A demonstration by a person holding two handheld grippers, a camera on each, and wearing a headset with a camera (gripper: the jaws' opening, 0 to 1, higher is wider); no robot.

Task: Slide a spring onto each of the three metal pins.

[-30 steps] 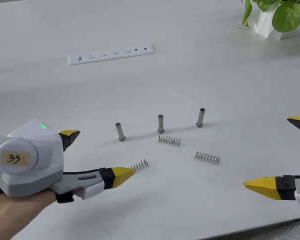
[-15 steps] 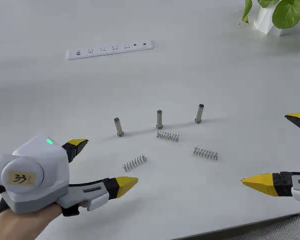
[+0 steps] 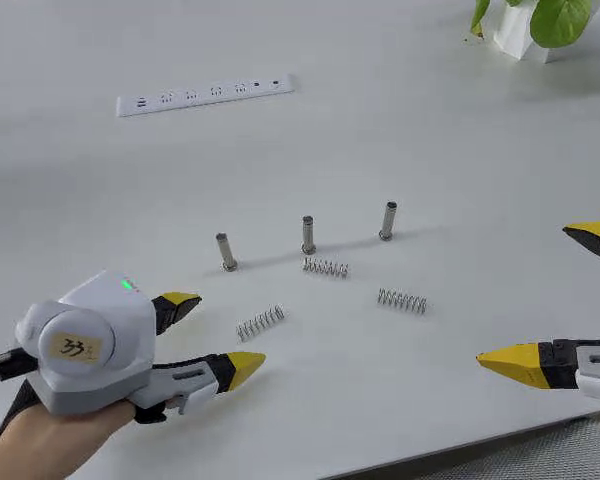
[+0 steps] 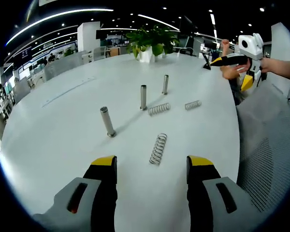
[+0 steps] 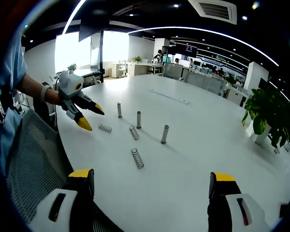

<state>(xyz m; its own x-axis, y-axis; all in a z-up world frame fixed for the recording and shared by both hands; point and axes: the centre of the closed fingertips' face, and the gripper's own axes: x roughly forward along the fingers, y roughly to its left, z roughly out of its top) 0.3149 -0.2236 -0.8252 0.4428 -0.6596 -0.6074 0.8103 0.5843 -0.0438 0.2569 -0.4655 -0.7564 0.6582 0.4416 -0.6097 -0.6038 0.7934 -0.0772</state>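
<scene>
Three metal pins stand upright in a row on the white table: left pin (image 3: pixel 225 252), middle pin (image 3: pixel 308 235), right pin (image 3: pixel 388 221). Three springs lie flat in front of them, none on a pin: one (image 3: pixel 260 323) nearest my left gripper, one (image 3: pixel 325 266) below the middle pin, one (image 3: pixel 402 301) to the right. My left gripper (image 3: pixel 225 328) is open, its yellow tips either side of the near spring (image 4: pixel 158 148) and just short of it. At the right, my right gripper (image 3: pixel 525 293) is wide open and holds nothing, well back from the pins (image 5: pixel 138 119).
A white power strip (image 3: pixel 205 94) lies at the back left. A potted plant (image 3: pixel 530 20) stands at the back right corner. The table's near edge (image 3: pixel 480 445) runs close under the right gripper.
My left gripper has shifted right and drawn back toward the near edge, so its lower tip no longer touches the near spring. The head camera has tilted. Pins, springs and right gripper stay put.
</scene>
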